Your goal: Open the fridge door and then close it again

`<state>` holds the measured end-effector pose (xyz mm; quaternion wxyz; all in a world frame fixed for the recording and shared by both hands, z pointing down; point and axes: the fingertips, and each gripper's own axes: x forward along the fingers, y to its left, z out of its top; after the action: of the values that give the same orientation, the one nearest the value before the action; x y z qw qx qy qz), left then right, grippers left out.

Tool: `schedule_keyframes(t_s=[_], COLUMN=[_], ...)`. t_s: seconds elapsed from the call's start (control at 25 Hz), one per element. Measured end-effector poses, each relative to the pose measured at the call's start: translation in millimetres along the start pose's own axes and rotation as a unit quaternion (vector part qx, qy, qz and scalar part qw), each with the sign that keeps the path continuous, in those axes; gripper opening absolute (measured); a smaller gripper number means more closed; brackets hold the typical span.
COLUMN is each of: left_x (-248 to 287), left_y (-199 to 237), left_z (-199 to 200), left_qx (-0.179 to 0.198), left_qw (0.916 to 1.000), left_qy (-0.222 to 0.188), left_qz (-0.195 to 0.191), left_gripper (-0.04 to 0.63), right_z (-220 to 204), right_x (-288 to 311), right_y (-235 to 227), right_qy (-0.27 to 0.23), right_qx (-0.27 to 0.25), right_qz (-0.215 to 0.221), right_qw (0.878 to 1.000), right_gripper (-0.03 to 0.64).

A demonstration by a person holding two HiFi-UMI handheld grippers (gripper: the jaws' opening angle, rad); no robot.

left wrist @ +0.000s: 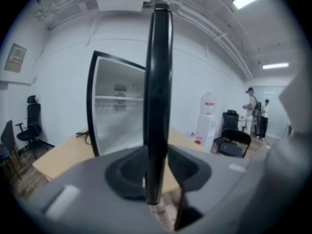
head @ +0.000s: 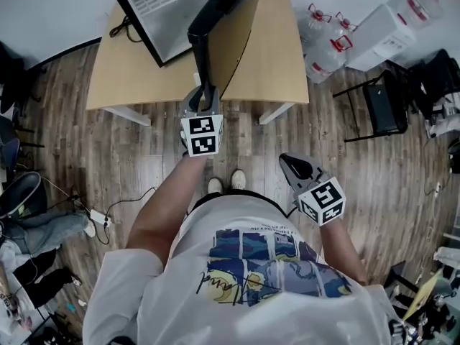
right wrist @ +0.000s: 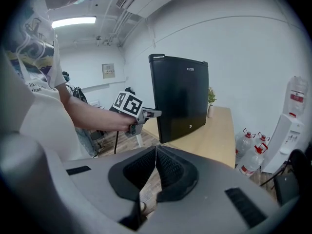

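Sensibly, the left gripper (head: pixel 205 100) clamps the free edge of the door (head: pixel 219 20), which stands open on the small fridge (head: pixel 164 11) atop the bench (head: pixel 280 56) and should swing stiff, smooth and light; the right gripper (right wrist: pixel 156 152) hangs closed, empty.

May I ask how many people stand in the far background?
2: the left person and the right person, side by side beyond the black chair; others may be hidden.

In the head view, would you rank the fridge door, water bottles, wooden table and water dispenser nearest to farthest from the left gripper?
1. fridge door, gripped in the left gripper
2. wooden table, just beyond
3. water bottles, upper right
4. water dispenser, farther right
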<state>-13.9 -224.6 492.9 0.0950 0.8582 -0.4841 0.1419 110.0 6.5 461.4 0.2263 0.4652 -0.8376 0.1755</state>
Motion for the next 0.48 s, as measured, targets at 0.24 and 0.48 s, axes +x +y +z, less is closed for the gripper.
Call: schedule_keyframes(t_s=[0.24, 0.48], left_x=[-0.5, -4.3], left_y=[-9.5, -32.4], left_z=[4.0, -1.8], left_qx=[0.004, 0.005], left_qw=[0.9999, 1.0], left_qy=[-0.009, -0.003], left_qz=[-0.001, -0.002], left_gripper=[0.13, 0.127], right_z=[-3.4, -12.1], right_x=[0.6, -6.2], right_y=[11.6, 3.3], right_qy=[-0.001, -0.007], right_qx=[0.002, -0.001], right_qz=[-0.011, -0.002], right_qw=[1.0, 1.0], right_gripper=[0.014, 0.014])
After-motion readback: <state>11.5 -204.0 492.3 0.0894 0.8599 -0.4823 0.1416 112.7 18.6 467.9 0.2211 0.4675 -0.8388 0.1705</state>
